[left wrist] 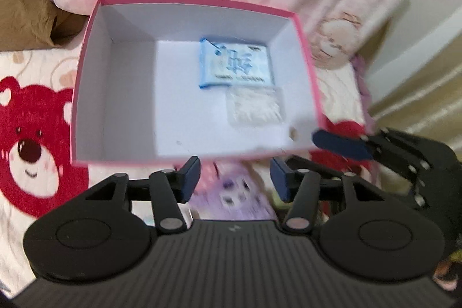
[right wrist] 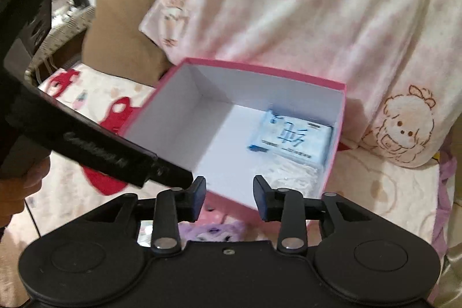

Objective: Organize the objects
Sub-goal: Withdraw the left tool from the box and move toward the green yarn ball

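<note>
Pink box (left wrist: 86,54): blue tissue pack (left wrist: 235,64), clear packet (left wrist: 254,107) inside | left tongs (left wrist: 235,178): released, empty | right tongs (right wrist: 229,198): released, empty

Two packets (left wrist: 236,66) inside pink box (left wrist: 86,54)

Matt cardboard box (left wrist: 86,77) (pink outside), glossy plastic packet (left wrist: 235,67), fleecy blanket (left wrist: 34,111)

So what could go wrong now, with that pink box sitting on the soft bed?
The open pink cardboard box rests on a soft cartoon-print blanket, so a nudge from either gripper could tip it. Both the left gripper and right gripper hover open-jawed near its front edge and might knock it, shifting the blue tissue packet inside.
</note>
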`<action>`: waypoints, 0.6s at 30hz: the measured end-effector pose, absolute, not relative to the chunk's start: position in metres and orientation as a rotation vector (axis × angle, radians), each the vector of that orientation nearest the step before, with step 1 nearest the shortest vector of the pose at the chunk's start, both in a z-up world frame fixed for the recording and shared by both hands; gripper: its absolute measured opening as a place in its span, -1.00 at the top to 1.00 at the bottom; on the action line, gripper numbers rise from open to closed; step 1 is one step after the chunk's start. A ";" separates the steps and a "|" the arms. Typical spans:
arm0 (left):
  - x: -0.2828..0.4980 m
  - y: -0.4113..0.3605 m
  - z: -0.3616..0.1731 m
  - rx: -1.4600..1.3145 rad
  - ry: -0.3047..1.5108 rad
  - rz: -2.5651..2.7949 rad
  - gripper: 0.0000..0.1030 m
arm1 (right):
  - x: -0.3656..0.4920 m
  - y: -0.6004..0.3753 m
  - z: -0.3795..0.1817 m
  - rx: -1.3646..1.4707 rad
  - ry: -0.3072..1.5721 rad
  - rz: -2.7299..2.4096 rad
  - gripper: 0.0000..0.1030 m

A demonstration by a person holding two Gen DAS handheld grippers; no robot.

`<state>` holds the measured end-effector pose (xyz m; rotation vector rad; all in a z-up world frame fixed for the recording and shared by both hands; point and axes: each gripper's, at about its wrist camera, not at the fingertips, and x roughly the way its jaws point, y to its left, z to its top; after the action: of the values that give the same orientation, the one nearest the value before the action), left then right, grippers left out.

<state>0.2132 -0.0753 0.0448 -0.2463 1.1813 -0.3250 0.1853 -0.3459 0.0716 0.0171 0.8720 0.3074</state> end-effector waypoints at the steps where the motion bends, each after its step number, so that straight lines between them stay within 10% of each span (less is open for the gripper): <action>1: 0.204 -0.073 0.054 -0.238 1.178 -0.321 -0.05 | 0.180 -0.348 0.076 0.030 0.867 0.324 0.16; 18: 0.090 -0.089 0.119 -0.050 1.090 -0.348 -0.42 | 0.085 -0.375 0.107 0.098 0.926 0.358 -0.53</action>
<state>0.0899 -0.0895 0.1193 -0.0503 1.0905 -0.3483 0.0853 -0.3751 0.1068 0.0981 0.9265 0.3584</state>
